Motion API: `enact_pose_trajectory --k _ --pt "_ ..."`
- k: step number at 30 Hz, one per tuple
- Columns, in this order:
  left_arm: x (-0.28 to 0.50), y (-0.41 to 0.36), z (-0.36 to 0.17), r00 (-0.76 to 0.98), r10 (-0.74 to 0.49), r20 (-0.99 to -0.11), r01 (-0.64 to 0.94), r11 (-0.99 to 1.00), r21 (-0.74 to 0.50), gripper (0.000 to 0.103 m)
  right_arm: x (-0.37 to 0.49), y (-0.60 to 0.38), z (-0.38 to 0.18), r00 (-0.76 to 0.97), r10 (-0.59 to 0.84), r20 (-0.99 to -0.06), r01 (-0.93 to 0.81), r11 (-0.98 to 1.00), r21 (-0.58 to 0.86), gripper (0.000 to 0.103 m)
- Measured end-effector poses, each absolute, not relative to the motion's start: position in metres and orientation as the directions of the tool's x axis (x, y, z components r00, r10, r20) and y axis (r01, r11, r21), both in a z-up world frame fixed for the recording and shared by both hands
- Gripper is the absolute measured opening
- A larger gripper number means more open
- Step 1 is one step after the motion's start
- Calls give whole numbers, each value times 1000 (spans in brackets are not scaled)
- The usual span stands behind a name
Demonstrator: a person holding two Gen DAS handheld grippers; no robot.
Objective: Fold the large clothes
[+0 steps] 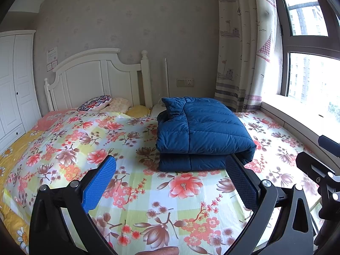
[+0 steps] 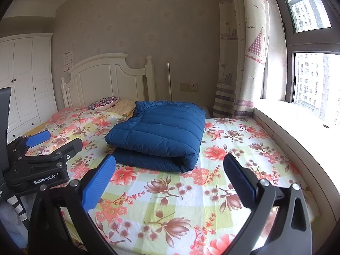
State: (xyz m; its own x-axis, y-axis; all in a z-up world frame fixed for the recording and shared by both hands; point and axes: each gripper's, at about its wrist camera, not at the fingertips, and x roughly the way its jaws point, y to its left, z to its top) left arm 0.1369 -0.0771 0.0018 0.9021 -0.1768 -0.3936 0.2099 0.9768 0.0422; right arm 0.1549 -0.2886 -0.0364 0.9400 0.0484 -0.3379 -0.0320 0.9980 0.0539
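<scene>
A dark blue puffer jacket (image 1: 201, 133) lies folded into a thick rectangular bundle on the floral bed sheet (image 1: 131, 191); it also shows in the right wrist view (image 2: 159, 136). My left gripper (image 1: 170, 165) is open and empty, held above the sheet just in front of the bundle. My right gripper (image 2: 170, 163) is open and empty, also just in front of the bundle. The left gripper's body shows at the left of the right wrist view (image 2: 40, 161). The right gripper's body shows at the right edge of the left wrist view (image 1: 318, 170).
A white headboard (image 1: 95, 78) and pillows (image 1: 95, 104) stand at the far end of the bed. A white wardrobe (image 2: 23, 80) is at the left. A window sill (image 2: 297, 123), window and patterned curtain (image 2: 244, 53) run along the right.
</scene>
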Motion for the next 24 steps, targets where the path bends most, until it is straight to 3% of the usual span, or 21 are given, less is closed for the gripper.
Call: enact_pose_trajectory --k 24 --pt "133 -71 12 916 -183 -357 215 975 51 99 149 -289 -31 943 50 -329 -36 998 49 101"
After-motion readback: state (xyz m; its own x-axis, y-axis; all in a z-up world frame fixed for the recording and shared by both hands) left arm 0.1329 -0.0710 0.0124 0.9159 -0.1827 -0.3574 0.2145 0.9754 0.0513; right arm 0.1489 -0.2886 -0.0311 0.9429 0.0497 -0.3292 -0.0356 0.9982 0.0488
